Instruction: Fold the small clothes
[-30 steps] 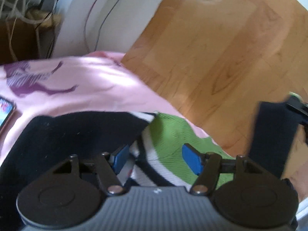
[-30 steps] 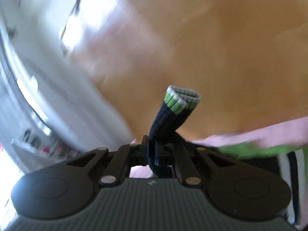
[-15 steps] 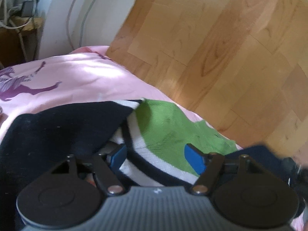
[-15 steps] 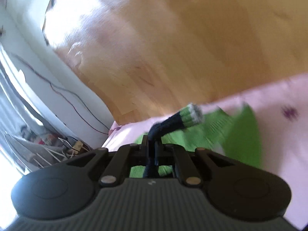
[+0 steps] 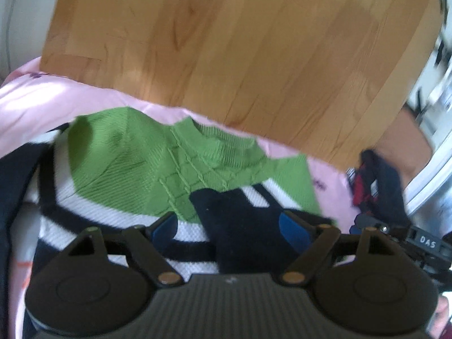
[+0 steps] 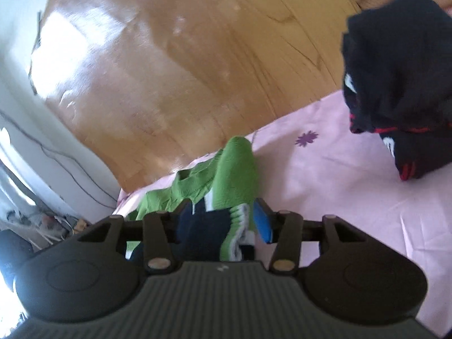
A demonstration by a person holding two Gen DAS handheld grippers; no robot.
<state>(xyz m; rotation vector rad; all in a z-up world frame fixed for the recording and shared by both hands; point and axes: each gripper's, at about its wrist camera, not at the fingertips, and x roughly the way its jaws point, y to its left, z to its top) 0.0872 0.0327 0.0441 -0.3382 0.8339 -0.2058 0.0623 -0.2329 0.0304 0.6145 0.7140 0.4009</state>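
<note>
1. Pink sheet lower right; wooden floor above.
2. Green-and-navy sweater, centre frame.
3. Left gripper: jaws just widened, gripping nothing.
4. Right gripper: just opened; sleeve cuff lies loose between them.

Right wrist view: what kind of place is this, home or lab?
Most likely a home, probably a bedroom. A pink sheet with purple flower prints lies next to a wood floor, loose cables run along a white wall, and a green sweater and dark clothes lie on the sheet.
</note>
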